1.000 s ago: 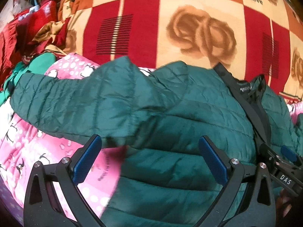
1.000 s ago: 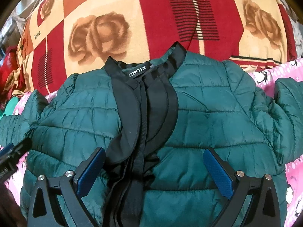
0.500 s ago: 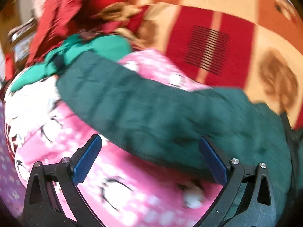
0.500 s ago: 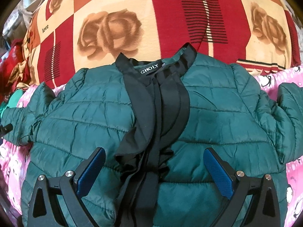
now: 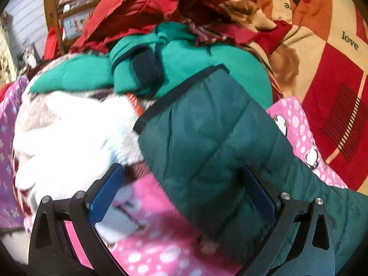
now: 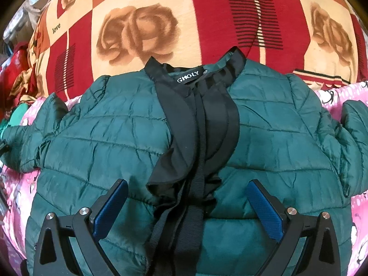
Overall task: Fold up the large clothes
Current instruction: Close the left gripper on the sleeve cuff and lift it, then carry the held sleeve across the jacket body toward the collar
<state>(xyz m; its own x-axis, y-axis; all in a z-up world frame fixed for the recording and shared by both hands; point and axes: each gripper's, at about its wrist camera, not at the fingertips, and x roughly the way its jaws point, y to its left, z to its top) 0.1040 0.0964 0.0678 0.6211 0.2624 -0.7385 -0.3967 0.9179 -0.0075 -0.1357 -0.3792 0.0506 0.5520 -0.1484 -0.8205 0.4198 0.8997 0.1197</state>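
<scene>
Both jaws spread, empty; our left gripper (image 5: 184, 197) sits over the jacket (image 6: 184, 142) sleeve (image 5: 207, 138), cuff ahead-left; right gripper (image 6: 187, 209) centred on the placket.

A dark green quilted jacket (image 6: 276, 142) lies flat, front up, on a pink patterned sheet (image 6: 340, 94). Its black collar (image 6: 195, 73) carries a label reading "GHOLY". Black front trim (image 6: 197, 161) runs down the middle, bunched partway. One sleeve (image 6: 354, 142) is folded at the right edge. Beyond the collar lies a red and cream rose-print blanket (image 6: 138, 34). The right gripper (image 6: 187, 204) hovers over the lower front, jaws spread wide, apparently holding nothing.
</scene>
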